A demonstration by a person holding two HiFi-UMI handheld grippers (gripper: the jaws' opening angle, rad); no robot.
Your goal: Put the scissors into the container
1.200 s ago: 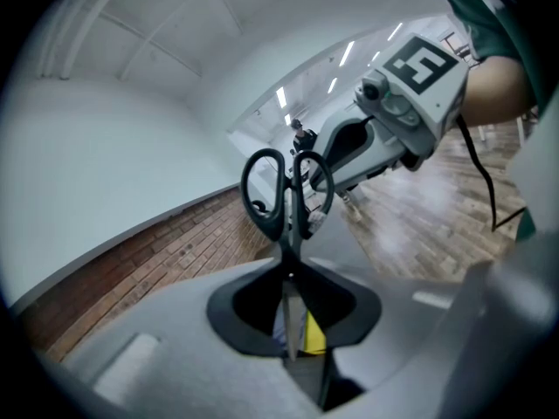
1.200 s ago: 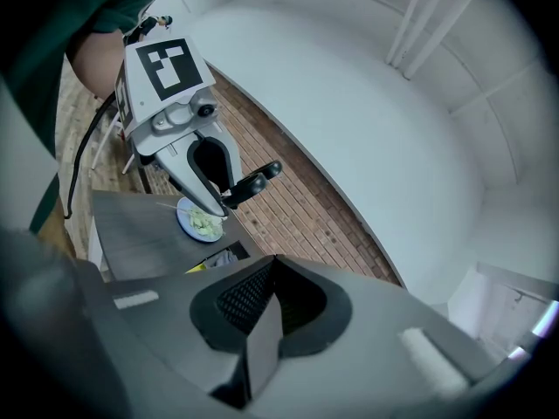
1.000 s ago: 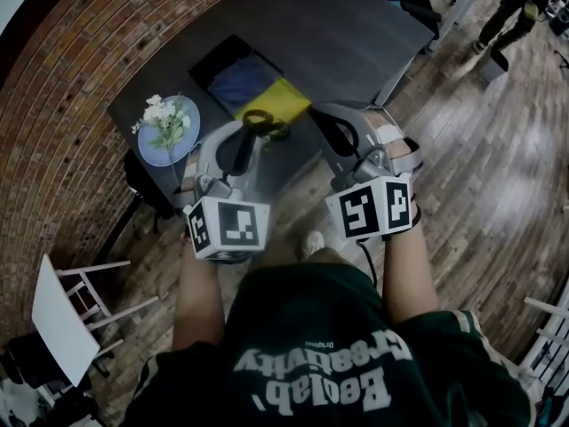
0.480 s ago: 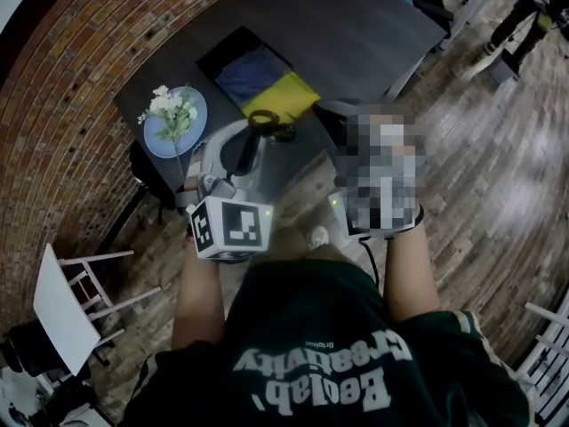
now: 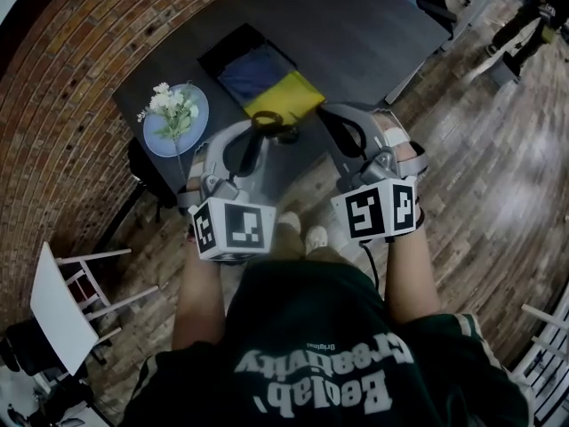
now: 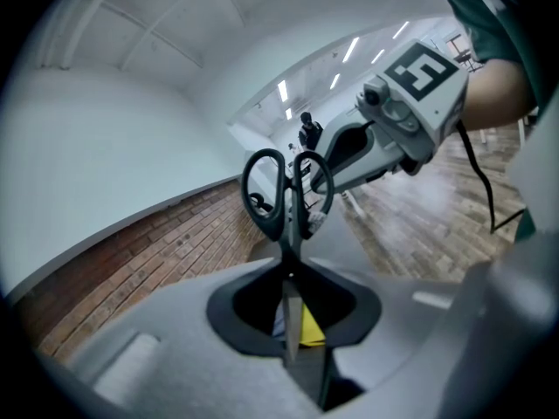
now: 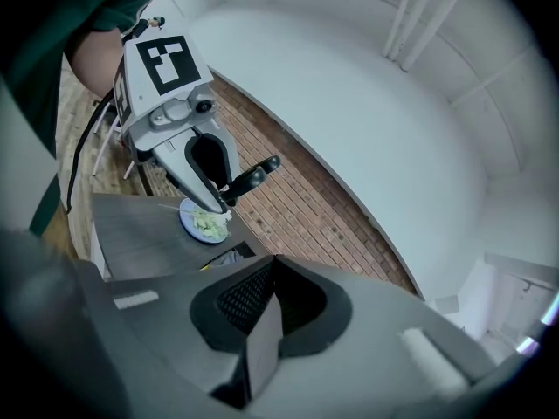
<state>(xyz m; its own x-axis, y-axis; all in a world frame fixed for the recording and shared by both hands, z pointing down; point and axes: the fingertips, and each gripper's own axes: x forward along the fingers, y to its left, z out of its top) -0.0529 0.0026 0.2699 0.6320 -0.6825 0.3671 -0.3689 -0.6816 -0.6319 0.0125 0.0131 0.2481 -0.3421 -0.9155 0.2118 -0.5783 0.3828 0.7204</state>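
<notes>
Head view, change: little is being altered. The scissors (image 5: 274, 123) are still being held by the left gripper (image 5: 260, 136), just short of the container (image 5: 220, 44). Two shoes (image 5: 302, 231) are now being shown on the near side of the container where one showed before, so a step toward the table (image 5: 356, 25) is being judged likely.
Head view, task: the drop is not yet being made.
Head view, writing: white lettering on the shirt (image 5: 311, 363) is being seen upside down and cannot be read with confidence. Only square markers are being carried by the gripper cubes.
Left gripper view: the scissors' blade is being clamped between the jaws, handles outward. The container's yellow cloth is being glimpsed just beyond.
Right gripper view: the right gripper (image 5: 338, 123) is being held closed on nothing, near the container.
</notes>
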